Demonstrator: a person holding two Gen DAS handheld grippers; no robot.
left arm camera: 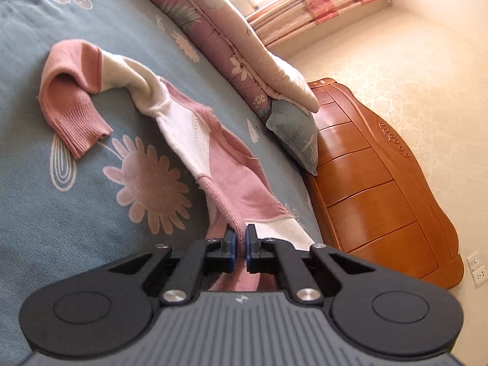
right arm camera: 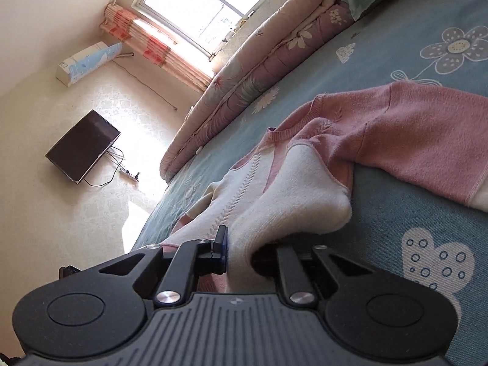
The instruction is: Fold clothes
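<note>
The right gripper (right arm camera: 241, 251) clamps a thick cream fold of the pink-and-cream sweater (right arm camera: 305, 164), which buries its far finger. The left gripper (left arm camera: 240, 238) pinches the sweater's stitched edge, the rest trailing toward ten o'clock across the floral bedspread (left arm camera: 76, 183). A rolled quilt (left arm camera: 231, 48) and wooden headboard (left arm camera: 375, 198) stand at two o'clock.

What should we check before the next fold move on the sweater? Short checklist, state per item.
1. Left gripper pinched on sweater edge: ok.
2. Right gripper gripping cream fabric: ok, though one finger is hidden by cloth.
3. Sweater lying flat: not ok, lifted and bunched.
4. Far sleeve straight: not ok, curled over.
5. Bedspread free where the fold lands: ok.
6. Hem aligned: cannot tell.
</note>
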